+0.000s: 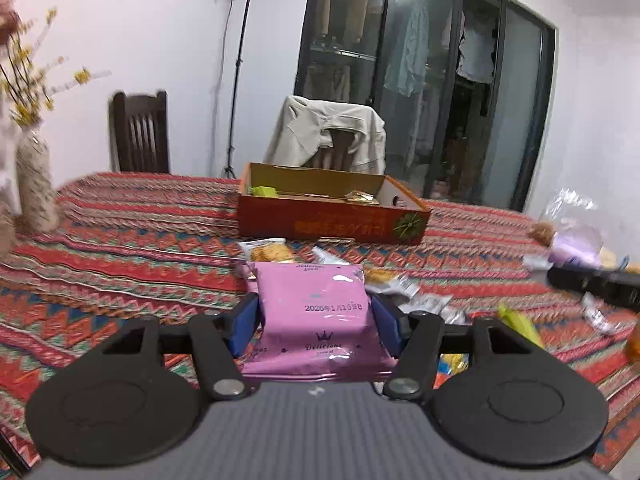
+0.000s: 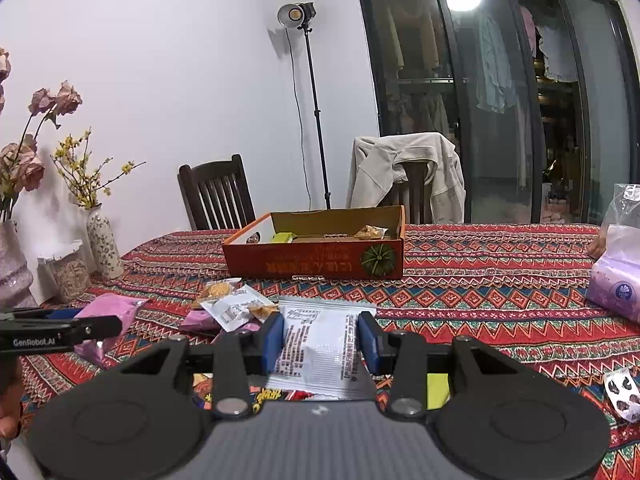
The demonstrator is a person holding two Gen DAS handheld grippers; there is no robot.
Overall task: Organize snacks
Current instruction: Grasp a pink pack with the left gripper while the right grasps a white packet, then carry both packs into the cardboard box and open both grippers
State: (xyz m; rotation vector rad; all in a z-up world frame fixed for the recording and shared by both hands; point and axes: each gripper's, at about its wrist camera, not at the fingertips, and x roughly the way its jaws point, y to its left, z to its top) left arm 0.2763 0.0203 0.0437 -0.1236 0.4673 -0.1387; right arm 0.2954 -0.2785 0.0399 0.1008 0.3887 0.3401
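The left gripper [image 1: 316,320] holds a flat pink plastic snack packet [image 1: 314,312] printed with a date and a crown emblem. Its blue-padded fingers [image 1: 244,322] press on both sides of the packet, which is raised above the counter [image 1: 120,248]. The counter is covered by a red, zigzag-patterned woven cloth.

The right gripper [image 2: 322,344] holds a white plastic snack packet [image 2: 316,346] with dense black print. Its blue-padded fingers [image 2: 272,342] are set narrow and clamp the packet from both sides, clear of the counter.

An open orange cardboard box [image 2: 316,262] stands on the counter straight beyond both grippers, near the far edge. Inside it lie a green packet [image 2: 284,237] at the left and a golden packet [image 2: 370,232] at the right.

A loose pile of small snack packets [image 2: 236,306] lies on the cloth between the box and the grippers. In the right wrist view the left gripper appears at the left edge, its pink packet just beside the pile.

A floral ceramic vase [image 2: 102,246] with yellow blossoms stands at the counter's left edge. A clear plastic bag holding purple contents [image 2: 618,280] sits at the right edge.
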